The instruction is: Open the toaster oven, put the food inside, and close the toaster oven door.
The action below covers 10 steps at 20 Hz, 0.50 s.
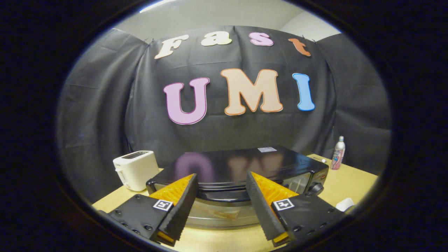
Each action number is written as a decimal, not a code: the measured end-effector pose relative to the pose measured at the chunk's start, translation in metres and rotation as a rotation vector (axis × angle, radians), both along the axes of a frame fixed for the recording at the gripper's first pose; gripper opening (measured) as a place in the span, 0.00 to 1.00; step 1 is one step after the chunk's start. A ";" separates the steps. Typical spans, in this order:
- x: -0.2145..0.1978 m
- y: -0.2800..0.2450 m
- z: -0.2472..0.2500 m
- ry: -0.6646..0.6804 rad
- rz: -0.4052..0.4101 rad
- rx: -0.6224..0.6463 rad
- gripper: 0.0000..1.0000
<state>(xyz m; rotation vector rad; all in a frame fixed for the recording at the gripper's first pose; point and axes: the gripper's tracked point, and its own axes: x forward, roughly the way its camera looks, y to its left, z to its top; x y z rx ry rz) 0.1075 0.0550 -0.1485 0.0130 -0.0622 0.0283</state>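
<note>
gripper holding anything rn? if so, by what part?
Nothing held. The gripper is open, its fingers spread either side of the toaster oven door handle, not pressing on it.

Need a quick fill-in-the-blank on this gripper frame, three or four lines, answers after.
1. The hand-held gripper has its fingers ____, with the toaster oven's handle in the gap.
2. The toaster oven door is ____.
3. The white toaster stands on the ____ beside the oven.
4. The bottle stands ____ on the table.

Answers: open; closed; table; upright
</note>
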 end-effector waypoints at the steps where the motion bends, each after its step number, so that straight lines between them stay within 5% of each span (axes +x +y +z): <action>1: 0.000 0.000 0.001 0.002 0.001 0.010 0.93; 10: -0.037 0.004 0.027 0.039 0.025 0.054 0.93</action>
